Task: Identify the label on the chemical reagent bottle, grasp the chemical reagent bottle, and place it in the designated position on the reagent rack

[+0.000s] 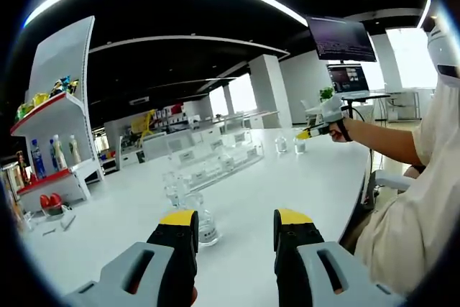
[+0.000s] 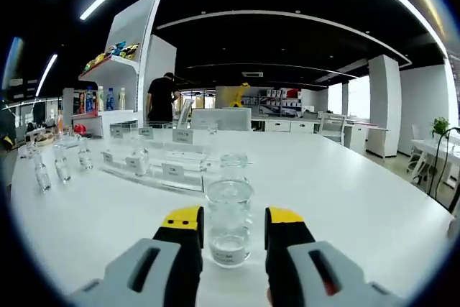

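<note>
A clear glass reagent bottle (image 2: pixel 229 222) with a white label stands on the white table (image 2: pixel 345 199), between the yellow-tipped jaws of my right gripper (image 2: pixel 233 219). The jaws are open and flank it closely. A second clear bottle (image 2: pixel 233 162) stands just behind it. The clear acrylic reagent rack (image 2: pixel 159 157) with small labels lies further back to the left. My left gripper (image 1: pixel 236 222) is open and low over the table, with a small clear bottle (image 1: pixel 206 226) just inside its left jaw. The rack (image 1: pixel 215 157) lies beyond it. The right gripper (image 1: pixel 307 134) is held by a hand near two bottles (image 1: pixel 290 145).
Three small bottles (image 2: pixel 61 163) stand at the table's left side. A white shelf unit (image 2: pixel 122 70) with drinks stands behind the table, with a person (image 2: pixel 162 98) beside it. More small bottles (image 1: pixel 175 188) cluster ahead of the left gripper. The holder's arm and body (image 1: pixel 410 199) are on the right.
</note>
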`<state>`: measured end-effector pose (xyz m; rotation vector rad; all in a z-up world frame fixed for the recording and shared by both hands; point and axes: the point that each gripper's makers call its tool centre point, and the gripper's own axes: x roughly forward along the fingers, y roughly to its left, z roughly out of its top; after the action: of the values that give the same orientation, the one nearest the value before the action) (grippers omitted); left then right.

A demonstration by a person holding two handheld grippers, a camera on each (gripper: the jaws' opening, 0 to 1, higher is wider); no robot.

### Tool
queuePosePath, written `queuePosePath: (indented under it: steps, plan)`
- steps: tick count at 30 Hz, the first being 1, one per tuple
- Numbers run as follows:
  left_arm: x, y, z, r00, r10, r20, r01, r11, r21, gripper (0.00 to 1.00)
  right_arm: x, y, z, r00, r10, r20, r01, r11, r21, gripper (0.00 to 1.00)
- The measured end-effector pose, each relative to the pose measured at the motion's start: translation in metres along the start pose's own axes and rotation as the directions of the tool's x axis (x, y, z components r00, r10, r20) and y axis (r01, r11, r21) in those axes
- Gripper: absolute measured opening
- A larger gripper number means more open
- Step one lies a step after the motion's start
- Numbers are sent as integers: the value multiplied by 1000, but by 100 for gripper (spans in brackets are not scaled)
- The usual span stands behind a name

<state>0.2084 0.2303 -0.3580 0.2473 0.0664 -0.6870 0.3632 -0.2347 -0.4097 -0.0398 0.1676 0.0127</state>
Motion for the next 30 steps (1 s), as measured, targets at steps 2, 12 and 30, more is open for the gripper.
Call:
queuePosePath:
  steps: [2,12,30]
  plan:
    - [0,-1,0,1000,-3,1,3,1000,1,43,1,1,-1,1000,-2,1,2,1000,2,33]
    - [1,1,0,1000,5,-1,-5,1000,-7,42,4,-1,-4,1000,-24,10,24,1000,-5,32]
    - [1,0,0,1000,2,-1,-2,1000,-4,42,3,4,-1,999,-18,35,19,1000,-12,26]
